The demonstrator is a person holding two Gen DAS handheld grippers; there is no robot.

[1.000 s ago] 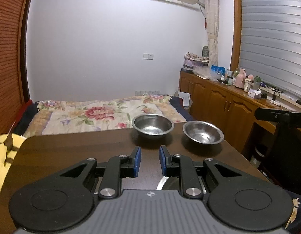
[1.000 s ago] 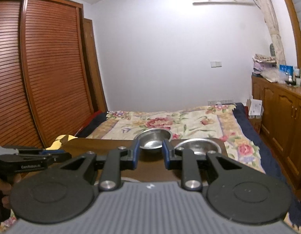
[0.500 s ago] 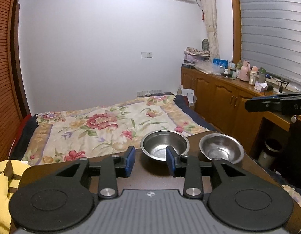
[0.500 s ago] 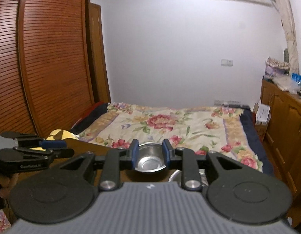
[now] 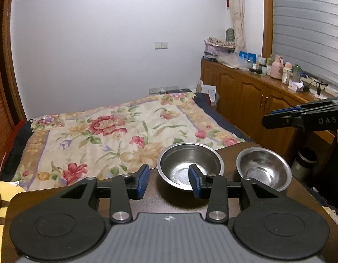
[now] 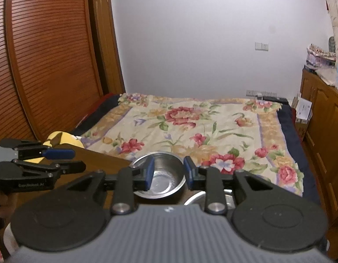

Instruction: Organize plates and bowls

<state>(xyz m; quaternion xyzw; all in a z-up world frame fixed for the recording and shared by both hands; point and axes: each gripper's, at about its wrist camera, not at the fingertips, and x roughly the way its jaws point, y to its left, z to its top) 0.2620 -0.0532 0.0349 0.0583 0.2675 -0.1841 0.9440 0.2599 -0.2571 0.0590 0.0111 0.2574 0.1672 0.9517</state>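
A bedroom: a bed (image 5: 107,135) with a flowered cover fills the space beyond a dark wooden tabletop (image 5: 166,201), with a slatted wardrobe (image 6: 48,54) on the left side of the room and a cluttered wooden sideboard (image 5: 256,92) along the right wall. Going left to right at the tabletop's far edge, the left tool (image 5: 169,180) hovers with its blue-padded fingers spread apart and holding nothing; its right finger overlaps the near rim of the first steel bowl (image 5: 189,166) in the view, though whether it touches is unclear. Just beside that bowl, toward the far right corner, sits the second steel bowl (image 5: 264,168), apart from the first and also upright. The right tool (image 6: 168,173) is likewise parted and empty, framing the first bowl from above; something shiny and round shows just below it, too hidden to name. Judging from this, the organizing has barely begun: both bowls stand separately, neither nested nor gripped, and no plate can be clearly made out. Grasping one bowl and stacking it into the other seems to remain.
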